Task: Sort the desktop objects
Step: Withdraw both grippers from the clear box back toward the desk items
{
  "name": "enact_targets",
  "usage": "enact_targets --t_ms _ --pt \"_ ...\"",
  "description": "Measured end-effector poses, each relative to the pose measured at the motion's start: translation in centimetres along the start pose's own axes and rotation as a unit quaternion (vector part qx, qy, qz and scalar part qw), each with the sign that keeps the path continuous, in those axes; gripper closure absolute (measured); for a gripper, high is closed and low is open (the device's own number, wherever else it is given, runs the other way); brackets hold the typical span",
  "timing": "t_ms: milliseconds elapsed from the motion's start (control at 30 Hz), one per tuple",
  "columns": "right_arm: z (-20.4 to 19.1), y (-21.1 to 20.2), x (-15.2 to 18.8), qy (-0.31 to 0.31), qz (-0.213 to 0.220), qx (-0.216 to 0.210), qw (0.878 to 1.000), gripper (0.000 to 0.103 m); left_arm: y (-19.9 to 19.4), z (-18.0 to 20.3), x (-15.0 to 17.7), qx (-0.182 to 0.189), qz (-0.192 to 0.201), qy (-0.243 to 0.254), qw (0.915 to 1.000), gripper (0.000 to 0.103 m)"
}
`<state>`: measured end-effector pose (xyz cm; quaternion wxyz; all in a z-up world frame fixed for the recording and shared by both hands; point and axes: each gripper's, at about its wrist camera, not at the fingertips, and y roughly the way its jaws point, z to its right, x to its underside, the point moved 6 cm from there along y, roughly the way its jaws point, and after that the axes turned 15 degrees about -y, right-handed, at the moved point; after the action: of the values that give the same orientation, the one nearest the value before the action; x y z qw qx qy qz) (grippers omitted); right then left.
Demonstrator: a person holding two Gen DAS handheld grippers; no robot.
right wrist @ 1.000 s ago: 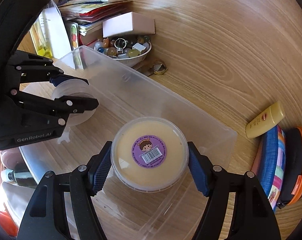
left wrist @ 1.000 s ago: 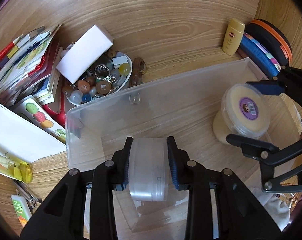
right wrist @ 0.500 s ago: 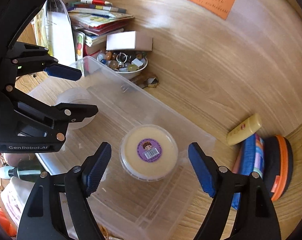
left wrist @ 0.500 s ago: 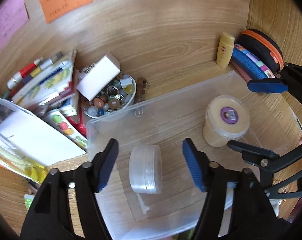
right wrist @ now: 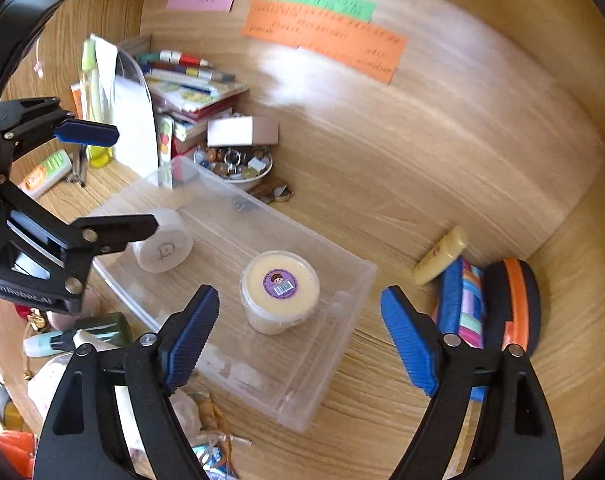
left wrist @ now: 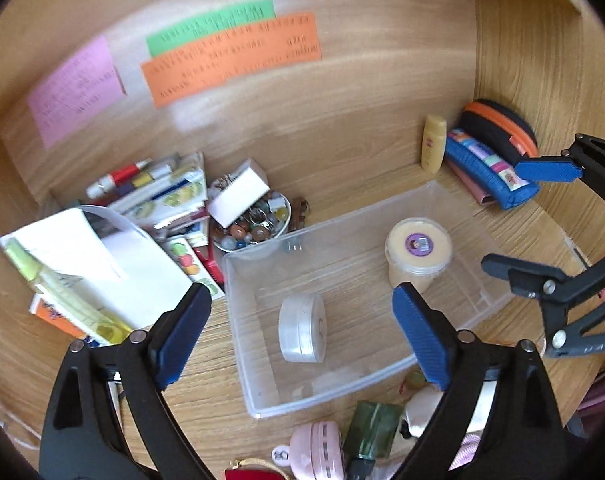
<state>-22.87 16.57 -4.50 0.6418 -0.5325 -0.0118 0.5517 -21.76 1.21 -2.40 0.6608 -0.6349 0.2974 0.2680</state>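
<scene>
A clear plastic bin (left wrist: pixel 258 396) (right wrist: pixel 354 280) lies on the wooden desk. Inside it a white round case (left wrist: pixel 302 328) (right wrist: pixel 164 246) rests on its edge at the left. A cream tub with a purple sticker (left wrist: pixel 418 250) (right wrist: pixel 280 290) stands upright at the right. My left gripper (left wrist: pixel 302 336) hovers above the white case, jaws opening wide, pads clear of it. My right gripper (right wrist: pixel 300 336) hangs above the tub, jaws opening, nothing pressed between them. Each gripper also shows at the side of the other view, the right gripper (left wrist: pixel 534 220) and the left gripper (right wrist: pixel 114 180).
A bowl of beads and trinkets (left wrist: pixel 254 224) under a white box, a stack of books (left wrist: pixel 162 192), a yellow bottle (left wrist: pixel 433 143), striped and orange pouches (left wrist: pixel 490 168) ring the bin. Small bottles and a pink case (left wrist: pixel 318 446) crowd the near edge. Coloured notes (left wrist: pixel 230 56) hang on the back wall.
Both grippers let go, the left of the white case and the right of the tub, opened wide, and rose back from the bin. The case and tub stay inside it.
</scene>
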Motion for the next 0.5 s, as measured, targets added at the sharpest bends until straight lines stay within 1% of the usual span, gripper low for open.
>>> enact_targets --t_ms 133,233,300,367,500 --pt "0.6 -2.5 0.7 0.02 0.024 0.004 1.0 0.02 -2.8 -0.3 0.3 -0.008 0.027 -0.004 0.9996 0.007" --pt "0.9 -4.5 1.3 0.037 0.043 0.006 0.998 0.015 -4.7 -0.5 0.8 -0.007 0.042 -0.008 0.9991 0.004" --pt "0.9 -5.9 1.7 0.046 0.058 0.01 0.997 0.01 -5.6 -0.6 1.2 -0.007 0.048 -0.011 0.9988 0.003" --pt "0.9 -7.3 2.2 0.055 0.072 0.014 0.996 0.009 -6.5 -0.9 1.7 -0.006 0.055 -0.016 0.9983 0.003" --pt "0.5 -9.5 3.5 0.068 0.085 0.024 0.994 0.008 -8.1 -1.7 2.8 -0.003 0.062 -0.034 0.9975 0.003"
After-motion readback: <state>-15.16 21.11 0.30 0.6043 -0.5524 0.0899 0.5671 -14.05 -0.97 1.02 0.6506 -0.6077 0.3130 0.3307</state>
